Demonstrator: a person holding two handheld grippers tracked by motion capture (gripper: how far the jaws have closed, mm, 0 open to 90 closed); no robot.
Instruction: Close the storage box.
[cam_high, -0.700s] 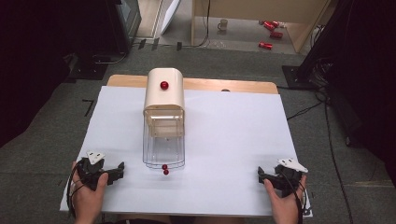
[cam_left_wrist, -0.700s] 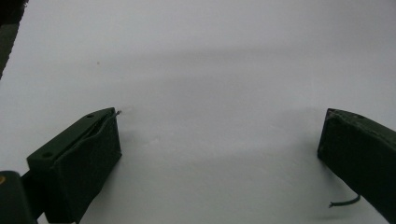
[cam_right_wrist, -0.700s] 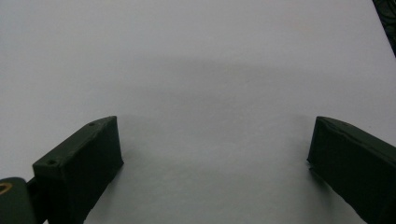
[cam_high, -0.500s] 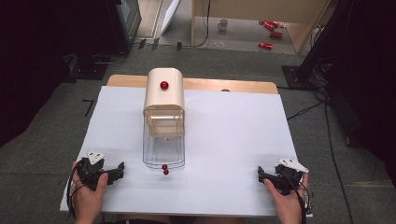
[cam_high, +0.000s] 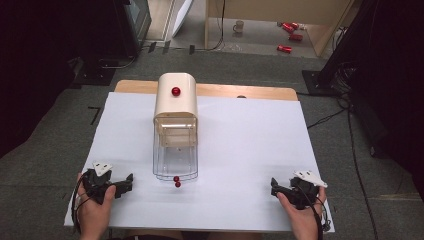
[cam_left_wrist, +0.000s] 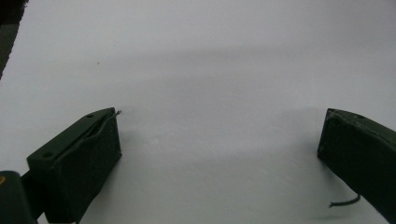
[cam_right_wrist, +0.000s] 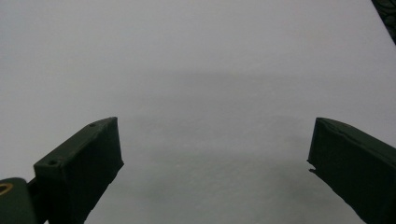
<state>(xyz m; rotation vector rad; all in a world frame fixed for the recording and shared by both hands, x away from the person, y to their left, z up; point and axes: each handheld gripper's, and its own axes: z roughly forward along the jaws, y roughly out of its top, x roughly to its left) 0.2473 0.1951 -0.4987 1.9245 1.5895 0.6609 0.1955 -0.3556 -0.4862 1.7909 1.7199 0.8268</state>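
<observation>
A cream, round-topped box (cam_high: 175, 101) stands at the middle of the white table (cam_high: 250, 150), toward its 12 o'clock edge, with a red knob (cam_high: 176, 91) on its curved top. From its front a clear plastic drawer (cam_high: 175, 161) is pulled out toward 6 o'clock, and two small red beads, likely its handle (cam_high: 176, 181), sit at its front lip. The drawer looks empty, though its clear walls make that hard to confirm.

The left gripper (cam_high: 125, 182) rests on the table at about 8 o'clock from the drawer, well apart from it, with its tips aimed toward 3 o'clock. In the left gripper view its jaws stand wide apart with bare white table between them; it holds nothing. The right gripper (cam_high: 274, 186) lies at about 4 o'clock from the drawer, also well apart, its tips aimed toward 9 o'clock. Its jaws are spread wide too, with nothing between them.

The drawer is probably thin, stiff plastic: light, smooth and somewhat slippery, and liable to flex or crack if squeezed hard across its side walls. The red handle at the front is the sensible place to take hold, pinched gently from either side, or simply pushed on with a closed tip toward 12 o'clock. The box itself looks light enough to slide on the smooth table, so the judgement here is that one gripper should steady the cream shell near its flanks while the other works the drawer.
</observation>
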